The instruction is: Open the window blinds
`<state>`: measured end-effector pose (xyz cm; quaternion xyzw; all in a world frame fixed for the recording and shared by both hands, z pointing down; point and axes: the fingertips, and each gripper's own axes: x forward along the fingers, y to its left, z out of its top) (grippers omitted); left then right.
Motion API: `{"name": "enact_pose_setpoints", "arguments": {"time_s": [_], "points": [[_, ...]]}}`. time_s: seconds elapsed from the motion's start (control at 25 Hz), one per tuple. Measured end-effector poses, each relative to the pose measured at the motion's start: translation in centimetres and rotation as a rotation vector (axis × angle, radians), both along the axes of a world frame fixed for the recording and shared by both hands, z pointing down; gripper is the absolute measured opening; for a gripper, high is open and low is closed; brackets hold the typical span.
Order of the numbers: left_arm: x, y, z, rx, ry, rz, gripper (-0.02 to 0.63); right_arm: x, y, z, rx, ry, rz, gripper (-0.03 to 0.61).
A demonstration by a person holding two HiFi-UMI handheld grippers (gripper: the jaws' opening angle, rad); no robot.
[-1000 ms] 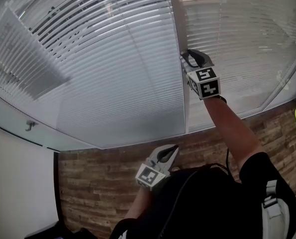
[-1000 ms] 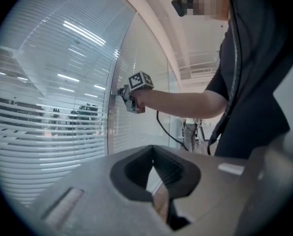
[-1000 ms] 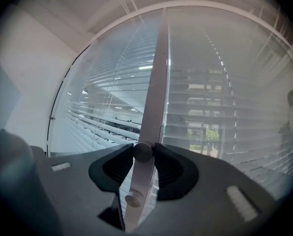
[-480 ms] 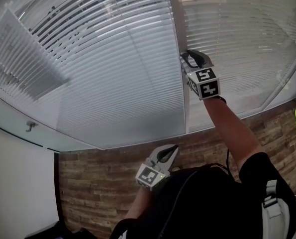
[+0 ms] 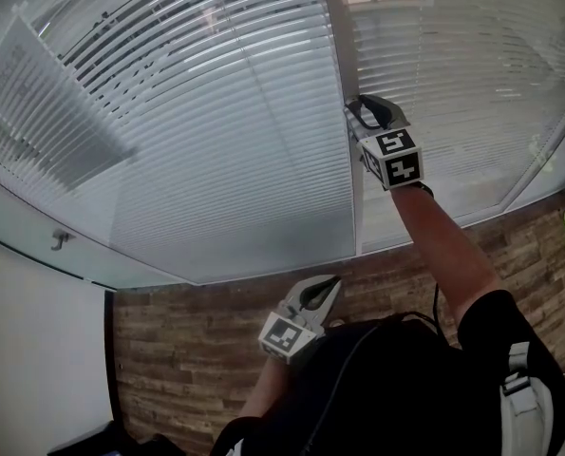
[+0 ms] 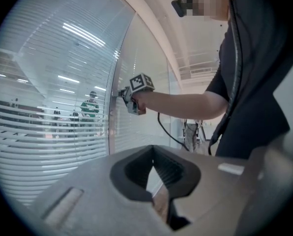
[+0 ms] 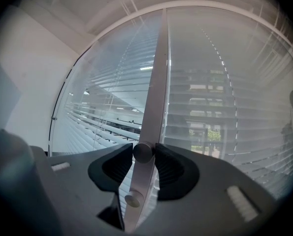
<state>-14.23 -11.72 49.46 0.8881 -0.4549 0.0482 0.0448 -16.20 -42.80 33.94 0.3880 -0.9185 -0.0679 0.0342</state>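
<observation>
Grips a round knob [image 7: 143,152] with the right gripper [image 5: 363,112], at 1 o'clock in the head view, on the metal post [image 5: 354,207] between two panes. Keeps the left gripper [image 5: 329,288] closed and empty at 6 o'clock, well apart from the glass. Shows blinds [image 5: 216,141] from 9 to 3 o'clock, a small hook [image 5: 59,240] at 8, and perhaps a brick strip [image 5: 187,350] below.

The slats [image 5: 216,27] of the left blind [image 5: 244,160] tilt further open than before. The dark gaps between them are wider near the top.
</observation>
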Motion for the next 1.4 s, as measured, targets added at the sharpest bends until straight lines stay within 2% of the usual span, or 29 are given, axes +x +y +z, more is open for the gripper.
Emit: {"name": "enact_pose_setpoints", "arguments": {"time_s": [0.32,0.6,0.76,0.88,1.08,1.24,1.32,1.4], "points": [[0.3,0.0,0.1,-0.010,0.004,0.006,0.005,0.9,1.9,0.7,-0.014,-0.058,-0.059,0.146],[-0.1,-0.3,0.2,-0.014,0.007,0.004,0.005,2.0,7.8,0.8,0.030,-0.056,-0.248,0.085],[-0.6,-0.5,0.5,-0.024,0.008,-0.002,0.005,3.6,10.9,2.7,0.079,-0.013,-0.301,0.031],[-0.9,-0.7,0.5,-0.020,0.010,-0.002,0.005,5.1,12.5,4.0,0.094,-0.022,-0.318,0.006],[-0.9,-0.8,0.9,-0.031,0.010,0.004,0.005,6.6,16.8,4.7,0.124,-0.052,-0.412,0.006],[-1.0,-0.9,1.1,-0.039,0.014,-0.008,0.005,7.8,20.0,5.8,0.052,-0.130,-0.501,0.006],[-1.2,-1.0,1.1,-0.041,0.020,-0.013,0.005,8.4,20.4,6.9,0.004,-0.163,-0.513,0.006],[-1.2,-1.1,1.2,-0.041,0.019,-0.015,0.005,9.0,20.3,8.0,-0.060,-0.237,-0.513,0.006]]}}
